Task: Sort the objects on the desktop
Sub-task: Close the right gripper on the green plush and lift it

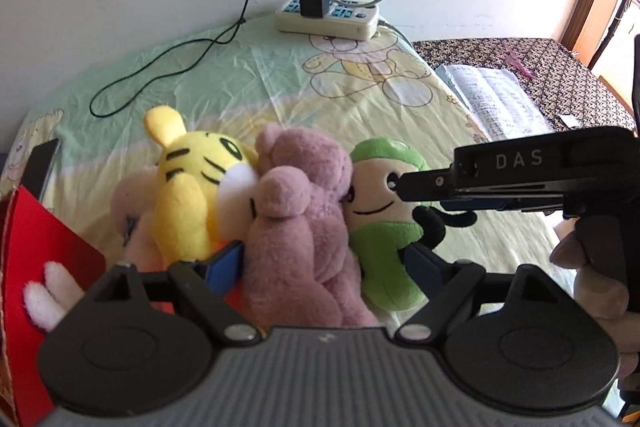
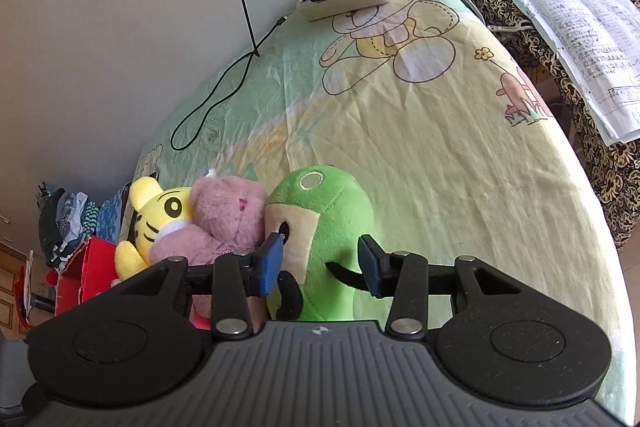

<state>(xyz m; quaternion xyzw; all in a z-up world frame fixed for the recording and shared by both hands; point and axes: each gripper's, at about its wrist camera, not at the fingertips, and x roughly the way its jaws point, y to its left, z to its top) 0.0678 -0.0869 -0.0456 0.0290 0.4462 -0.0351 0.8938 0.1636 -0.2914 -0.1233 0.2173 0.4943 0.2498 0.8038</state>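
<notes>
— Where are the toys? 
— Huddled on the bench: yellow tiger (image 1: 188, 187), pink bear (image 1: 296, 227), green plush (image 2: 320, 239).
— And the tongs?
— Both spread: left tongs (image 1: 320, 263) straddle the bear, right tongs (image 2: 320, 263) the green one, not pinching.
— Tricky?
— Light and squashy, I'd say; grab the fat middle.

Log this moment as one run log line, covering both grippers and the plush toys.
left gripper: open, straddling pink plush bear | right gripper: open, straddling green plush toy | yellow tiger plush: beside bear | stage: pre-grasp
</notes>
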